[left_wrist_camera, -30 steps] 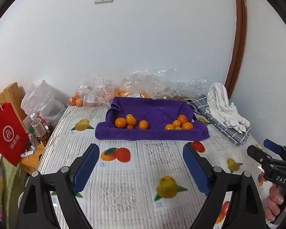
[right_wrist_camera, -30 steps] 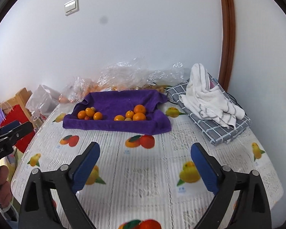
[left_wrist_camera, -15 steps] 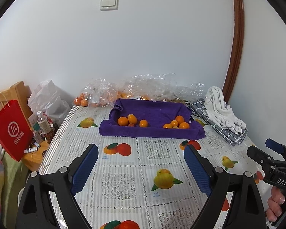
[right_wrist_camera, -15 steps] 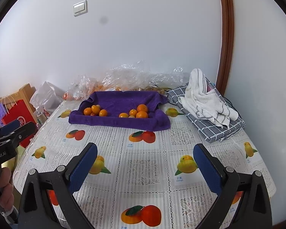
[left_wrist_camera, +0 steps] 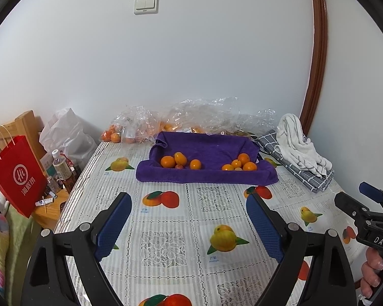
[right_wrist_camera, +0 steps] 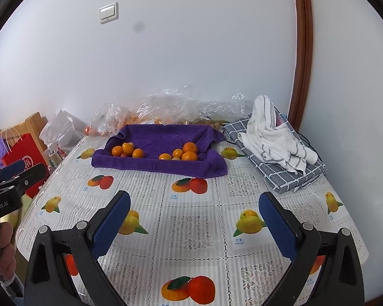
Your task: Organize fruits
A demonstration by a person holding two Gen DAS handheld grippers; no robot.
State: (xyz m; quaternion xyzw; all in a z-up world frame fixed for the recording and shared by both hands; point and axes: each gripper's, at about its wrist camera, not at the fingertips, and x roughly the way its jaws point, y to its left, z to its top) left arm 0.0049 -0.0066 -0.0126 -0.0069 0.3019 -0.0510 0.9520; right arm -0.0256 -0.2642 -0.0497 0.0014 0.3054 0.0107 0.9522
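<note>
A purple towel (left_wrist_camera: 206,176) (right_wrist_camera: 160,168) lies at the far side of the table, folded up like a tray. On it sit two groups of small oranges, a left group (left_wrist_camera: 177,162) (right_wrist_camera: 126,151) and a right group (left_wrist_camera: 240,164) (right_wrist_camera: 185,153). My left gripper (left_wrist_camera: 189,219) is open and empty, above the near part of the table, well short of the towel. My right gripper (right_wrist_camera: 194,219) is also open and empty, equally far back. Each gripper shows at the edge of the other's view.
Clear plastic bags with more oranges (left_wrist_camera: 130,130) lie behind the towel by the wall. A white towel on a folded grey checked cloth (right_wrist_camera: 280,150) lies at the right. A red paper bag (left_wrist_camera: 15,176) and bottles (left_wrist_camera: 61,168) stand left of the table. The tablecloth has printed fruit pictures (left_wrist_camera: 160,199).
Both grippers have pulled back and risen from the towel, so the table looks farther and more of it shows. Both stay open and empty.
</note>
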